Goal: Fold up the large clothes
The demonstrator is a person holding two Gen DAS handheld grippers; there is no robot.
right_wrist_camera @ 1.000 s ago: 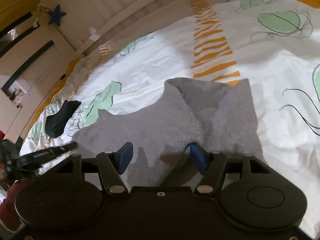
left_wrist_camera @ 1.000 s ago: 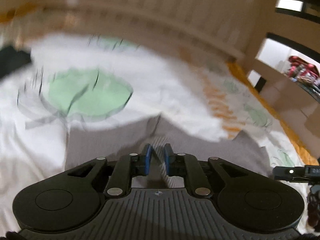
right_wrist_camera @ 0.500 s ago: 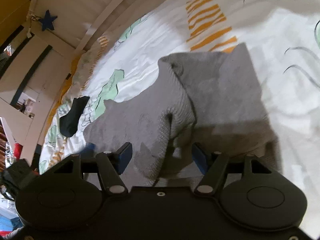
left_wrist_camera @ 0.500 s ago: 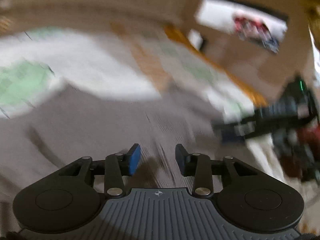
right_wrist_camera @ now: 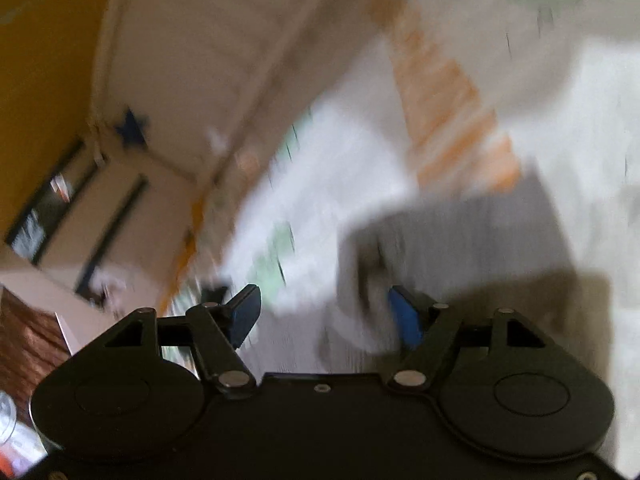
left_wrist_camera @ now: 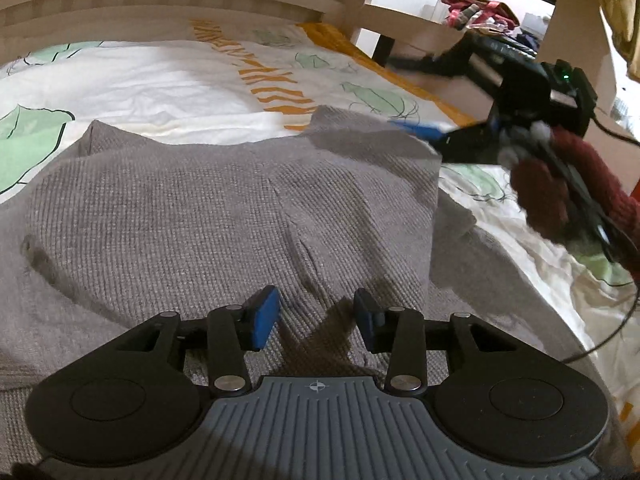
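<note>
- Left wrist view: our left gripper (left_wrist_camera: 316, 318) is spread wide and holds nothing. The gray sweater (left_wrist_camera: 180, 208) lies flat on the bed cover (left_wrist_camera: 160, 84), right under and ahead of it. Our right gripper (left_wrist_camera: 424, 130) is off by the sweater's far right corner; we cannot see there if it is spread.
- Right wrist view: all blurry. Our right gripper (right_wrist_camera: 324, 316) is spread wide. The gray sweater (right_wrist_camera: 480, 232) lies ahead, with one fold between the fingers. We cannot tell if they touch it.

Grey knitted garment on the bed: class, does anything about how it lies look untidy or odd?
Yes. The grey garment is not flat: a crease runs down its middle and its right flap overlaps unevenly. Both grippers are open, gripping nothing.
</note>
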